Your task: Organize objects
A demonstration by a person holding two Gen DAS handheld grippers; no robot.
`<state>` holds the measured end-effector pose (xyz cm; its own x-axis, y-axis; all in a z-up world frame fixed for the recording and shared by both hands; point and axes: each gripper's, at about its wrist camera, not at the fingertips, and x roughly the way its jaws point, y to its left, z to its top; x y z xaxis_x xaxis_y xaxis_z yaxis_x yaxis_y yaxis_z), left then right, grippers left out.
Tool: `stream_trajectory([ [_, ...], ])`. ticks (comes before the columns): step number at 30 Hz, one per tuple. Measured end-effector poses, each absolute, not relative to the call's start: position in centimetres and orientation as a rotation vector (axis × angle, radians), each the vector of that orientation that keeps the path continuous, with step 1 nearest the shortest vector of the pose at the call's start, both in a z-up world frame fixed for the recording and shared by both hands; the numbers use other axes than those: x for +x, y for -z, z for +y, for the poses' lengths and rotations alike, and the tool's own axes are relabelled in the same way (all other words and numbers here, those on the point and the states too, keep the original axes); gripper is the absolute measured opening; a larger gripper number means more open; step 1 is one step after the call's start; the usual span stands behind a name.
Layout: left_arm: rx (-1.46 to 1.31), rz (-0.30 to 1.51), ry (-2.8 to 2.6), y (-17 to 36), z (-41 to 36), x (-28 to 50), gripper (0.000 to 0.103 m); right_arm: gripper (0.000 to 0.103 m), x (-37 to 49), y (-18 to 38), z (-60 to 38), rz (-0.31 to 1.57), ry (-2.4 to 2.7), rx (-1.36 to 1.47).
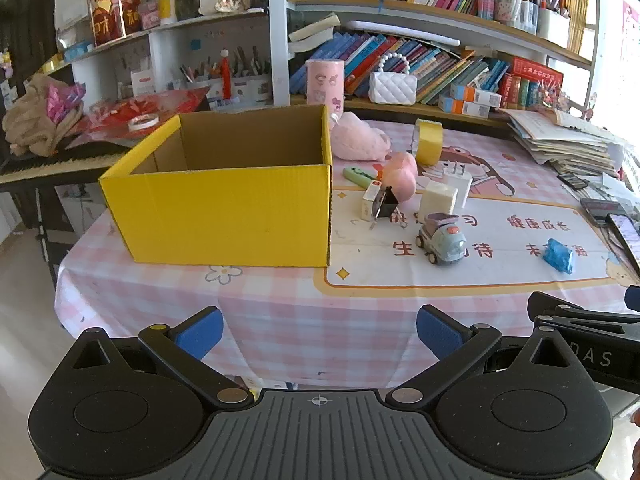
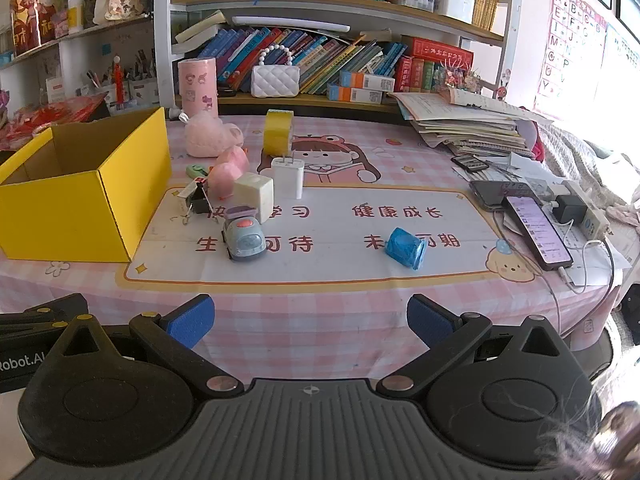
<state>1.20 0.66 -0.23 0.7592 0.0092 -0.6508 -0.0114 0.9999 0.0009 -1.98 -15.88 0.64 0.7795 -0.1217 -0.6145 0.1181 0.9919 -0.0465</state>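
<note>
An open yellow cardboard box (image 1: 224, 208) (image 2: 76, 208) stands on the left of the table. To its right lie small things: a toy car (image 1: 442, 242) (image 2: 244, 238), a blue wrapped object (image 1: 558, 256) (image 2: 404, 248), a cream cube (image 1: 438, 200) (image 2: 254, 196), a white charger (image 2: 287, 178), a yellow tape roll (image 1: 429, 142) (image 2: 278, 130), pink plush toys (image 1: 398, 176) (image 2: 226, 170) and a black binder clip (image 1: 384, 206) (image 2: 198, 202). My left gripper (image 1: 320, 334) and right gripper (image 2: 310, 320) hover before the table's near edge, both open and holding nothing.
Bookshelves (image 2: 340, 60) line the back. A paper stack (image 2: 468, 124), phones (image 2: 538, 232) and a power strip (image 2: 580, 208) lie at the right. A pink cylinder (image 2: 198, 86) and a white purse (image 2: 275, 80) stand behind the table. The checked tablecloth (image 2: 312, 312) hangs over the near edge.
</note>
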Motion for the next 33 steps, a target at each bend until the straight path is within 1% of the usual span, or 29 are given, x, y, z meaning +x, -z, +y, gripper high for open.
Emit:
stream_trajectory([
  [24,0.004,0.722,0.009,0.6,0.0,2.0,0.103,0.103,-1.1,0.1,-16.7,0.679,0.14,-0.002],
  [33,-0.019,0.74,0.049,0.8,-1.7,3.5,0.103,0.103,-0.2,-0.1,-18.3,0.68,0.155,-0.018],
])
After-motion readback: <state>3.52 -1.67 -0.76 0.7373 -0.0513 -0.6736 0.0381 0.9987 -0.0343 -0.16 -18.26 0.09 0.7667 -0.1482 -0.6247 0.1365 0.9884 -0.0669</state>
